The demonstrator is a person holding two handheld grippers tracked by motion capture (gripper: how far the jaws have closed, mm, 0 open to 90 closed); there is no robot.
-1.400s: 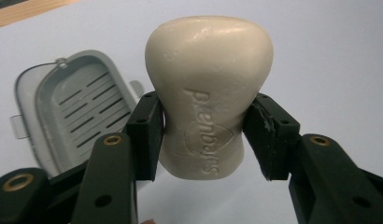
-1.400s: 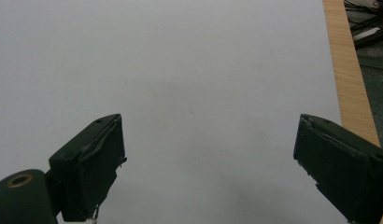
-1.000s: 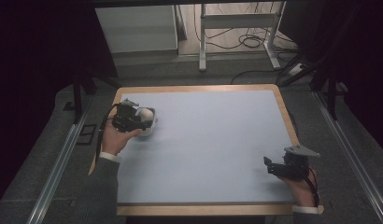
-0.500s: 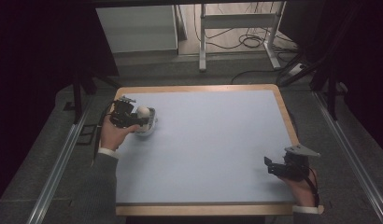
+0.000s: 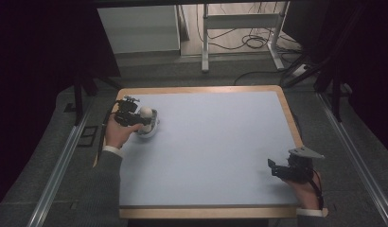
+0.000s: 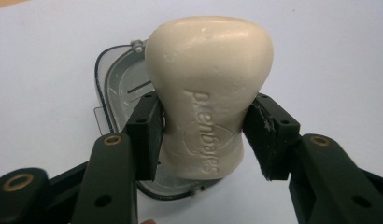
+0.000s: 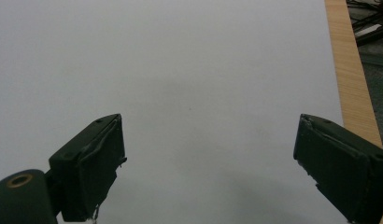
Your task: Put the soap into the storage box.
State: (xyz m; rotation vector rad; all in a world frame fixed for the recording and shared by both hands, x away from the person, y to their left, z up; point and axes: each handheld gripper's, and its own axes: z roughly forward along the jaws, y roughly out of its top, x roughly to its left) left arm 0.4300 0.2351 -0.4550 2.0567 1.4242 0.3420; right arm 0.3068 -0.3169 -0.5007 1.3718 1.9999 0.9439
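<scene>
1. Your left gripper (image 6: 203, 135) pinches a cream, waisted bar of soap (image 6: 209, 88) at its narrow middle, one black pad (image 6: 147, 133) pressed to each side.
2. Embossed lettering runs along the soap's face; it reads sideways and I cannot make out the word with confidence.
3. Beneath the bar sits a clear plastic soap dish with a dark rim (image 6: 110, 79), lying on the pale blue table mat (image 6: 329, 56). Whether the soap's lower end touches the dish I cannot tell.
4. From the high view, your left gripper (image 5: 135, 118) and the soap (image 5: 145, 112) are at the mat's far left corner, with the dish (image 5: 149, 128) just under them.
5. Your right gripper (image 7: 208, 158) has its jaws spread wide over bare mat, nothing between them.
6. It rests near the mat's near right corner (image 5: 282, 170), close to the light wooden table edge (image 5: 289, 111), well apart from the soap.
</scene>
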